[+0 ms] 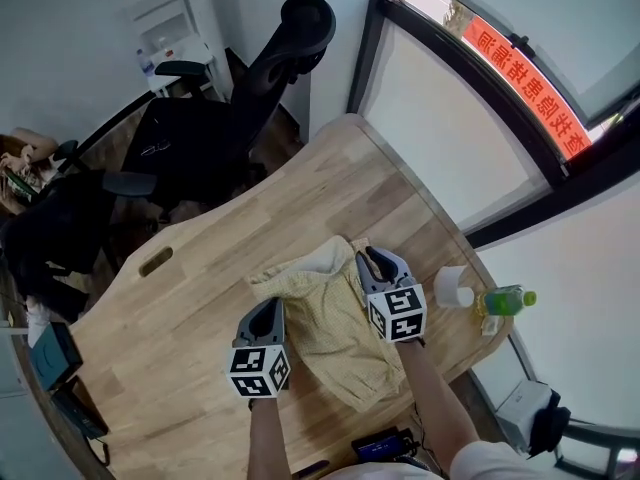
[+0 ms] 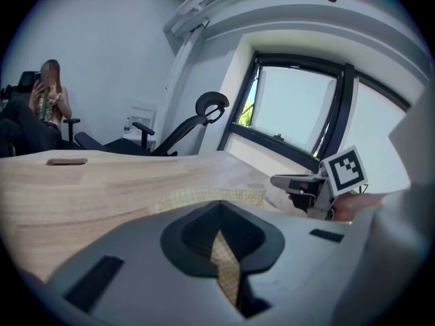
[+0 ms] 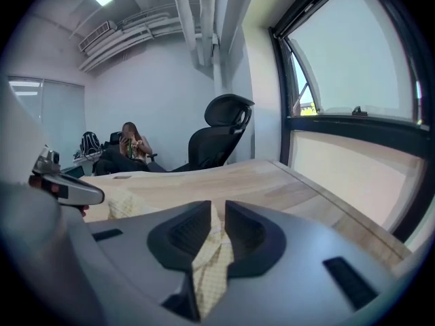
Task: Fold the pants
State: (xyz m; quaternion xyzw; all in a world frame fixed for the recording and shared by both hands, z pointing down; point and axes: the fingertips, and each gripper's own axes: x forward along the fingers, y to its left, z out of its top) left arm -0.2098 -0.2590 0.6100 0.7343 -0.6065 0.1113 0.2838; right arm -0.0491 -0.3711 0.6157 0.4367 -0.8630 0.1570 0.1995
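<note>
Upper left of the head view: black office chair, standing off the far edge of the worktop.

Worktop, across the middle of the frame: pale wood with rounded corners and one slot cut near its left side.

Left gripper, lower centre-left: jaws together, clamped on a thin fold at the left edge of the pants. In the left gripper view the checked cloth stands pinched in the slit between the jaws. Its marker cube sits toward the person's forearm.

Pants, centre: pale yellow with a fine check. They lie rumpled on the worktop between the two grippers, with a whitish band turned up along the far edge.

Right gripper, centre-right: jaws a narrow gap apart and closed on the right edge of the pants. In the right gripper view the cloth fills that gap and hangs below it.

White round item, just right of the right gripper, on the worktop: cup or roll, cannot tell which.

Green bottle, near the right edge of the worktop, just beside the white round item.

Red banner, upper right, along the window frame.
</note>
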